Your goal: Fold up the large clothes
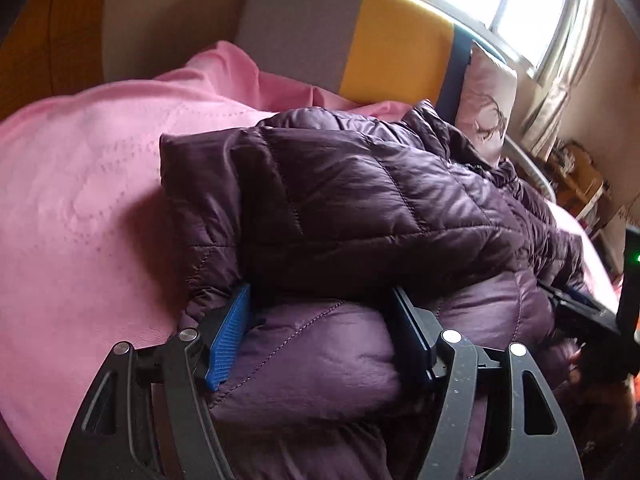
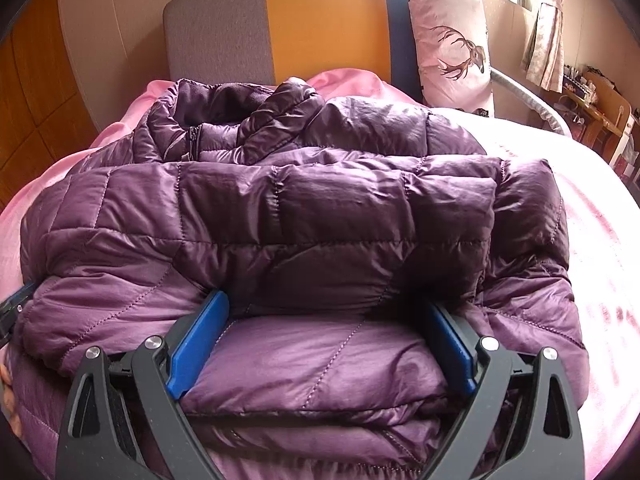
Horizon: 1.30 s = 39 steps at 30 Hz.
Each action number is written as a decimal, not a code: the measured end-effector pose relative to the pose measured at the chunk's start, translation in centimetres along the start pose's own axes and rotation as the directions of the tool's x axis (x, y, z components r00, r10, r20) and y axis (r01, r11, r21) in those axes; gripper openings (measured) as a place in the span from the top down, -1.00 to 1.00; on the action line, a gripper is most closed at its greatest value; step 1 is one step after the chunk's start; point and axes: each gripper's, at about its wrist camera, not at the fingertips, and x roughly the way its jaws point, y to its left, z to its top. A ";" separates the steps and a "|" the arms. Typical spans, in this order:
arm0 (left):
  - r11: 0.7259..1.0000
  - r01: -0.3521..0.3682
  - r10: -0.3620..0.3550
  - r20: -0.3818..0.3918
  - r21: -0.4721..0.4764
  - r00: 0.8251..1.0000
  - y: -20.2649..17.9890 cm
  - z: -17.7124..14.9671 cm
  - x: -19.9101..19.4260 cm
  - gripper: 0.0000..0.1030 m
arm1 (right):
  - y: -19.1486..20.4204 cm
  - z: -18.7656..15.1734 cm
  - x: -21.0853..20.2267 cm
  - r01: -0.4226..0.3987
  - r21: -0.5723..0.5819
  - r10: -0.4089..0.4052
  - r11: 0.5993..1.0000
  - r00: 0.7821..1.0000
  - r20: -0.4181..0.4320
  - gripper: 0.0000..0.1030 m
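The jacket lies folded on the bed, seemingly nearly done; both claws gape around its padding.

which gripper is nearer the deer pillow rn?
Right, judging by the views. The right gripper sits at the purple jacket's near edge, roughly in line with the deer pillow; the left gripper sits further left along that edge.

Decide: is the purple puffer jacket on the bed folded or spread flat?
Folded: the purple puffer jacket lies in stacked layers on the pink bedspread, one quilted panel doubled over another.
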 end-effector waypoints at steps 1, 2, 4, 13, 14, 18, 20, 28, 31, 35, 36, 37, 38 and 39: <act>1.000 0.001 -0.001 0.000 -0.001 1.000 0.1 -0.1 -0.1 -0.32 | 0.0 0.0 0.1 -0.001 0.000 0.001 1.000 1.000 0.000 -0.83; 1.000 -0.003 0.003 0.002 0.004 1.000 0.1 -0.2 -0.1 -0.32 | -0.1 0.0 0.2 -0.002 0.000 0.002 1.000 1.000 -0.001 -0.83; 1.000 -0.012 0.012 0.000 0.015 1.000 0.3 -0.4 -0.1 -0.32 | -0.1 0.1 0.3 0.002 -0.002 -0.002 1.000 1.000 -0.005 -0.84; 0.999 -0.041 0.041 0.012 0.026 0.999 -0.8 -0.5 -0.8 -0.33 | -0.3 0.3 0.1 -0.021 0.008 0.021 1.000 1.000 -0.002 -0.88; 0.998 -0.055 0.055 0.012 0.032 0.998 -0.9 -0.5 -1.3 -0.36 | -0.4 0.4 0.0 -0.030 0.011 0.030 0.999 1.000 -0.007 -0.89; 0.995 -0.091 0.089 0.057 0.036 0.994 -1.7 -0.8 -4.2 -0.50 | -0.3 1.0 -1.5 -0.014 -0.010 0.014 1.000 1.000 -0.024 -0.90; 0.994 -0.098 0.093 0.093 0.045 0.991 -2.0 -1.4 -5.9 -0.50 | -0.1 1.2 -3.1 -0.008 0.020 0.008 1.000 1.000 -0.001 -0.90; 0.989 -0.129 0.125 0.056 0.074 0.991 -2.5 -3.2 -4.5 -0.59 | 5.3 2.5 -2.6 -0.034 -0.093 0.038 0.995 0.999 0.035 -0.95; 0.990 -0.129 0.127 0.030 0.062 0.991 -2.0 -3.2 -3.7 -0.64 | 5.3 2.0 -0.3 -0.035 -0.078 0.035 0.996 0.999 -0.002 -0.97; 0.989 -0.134 0.132 0.027 0.056 0.991 -1.8 -3.5 -3.2 -0.68 | 5.1 1.6 0.4 -0.048 -0.076 0.048 0.996 0.999 0.002 -0.97; 0.988 -0.140 0.138 0.028 0.060 0.990 -1.9 -3.6 -3.3 -0.68 | 5.0 1.5 0.5 -0.054 -0.073 0.054 0.996 0.999 0.003 -0.97; 0.988 -0.142 0.141 0.029 0.062 0.990 -1.9 -3.6 -3.3 -0.68 | 4.9 1.5 0.6 -0.061 -0.067 0.061 0.996 0.998 0.002 -0.97; 0.988 -0.142 0.140 0.030 0.062 0.990 -1.9 -3.6 -3.4 -0.68 | 4.7 1.5 0.5 -0.065 -0.064 0.066 0.996 0.998 0.002 -0.97; 0.989 -0.138 0.137 0.033 0.056 0.990 -1.8 -3.5 -3.5 -0.69 | 4.7 1.5 0.4 -0.070 -0.061 0.070 0.996 0.998 0.004 -0.97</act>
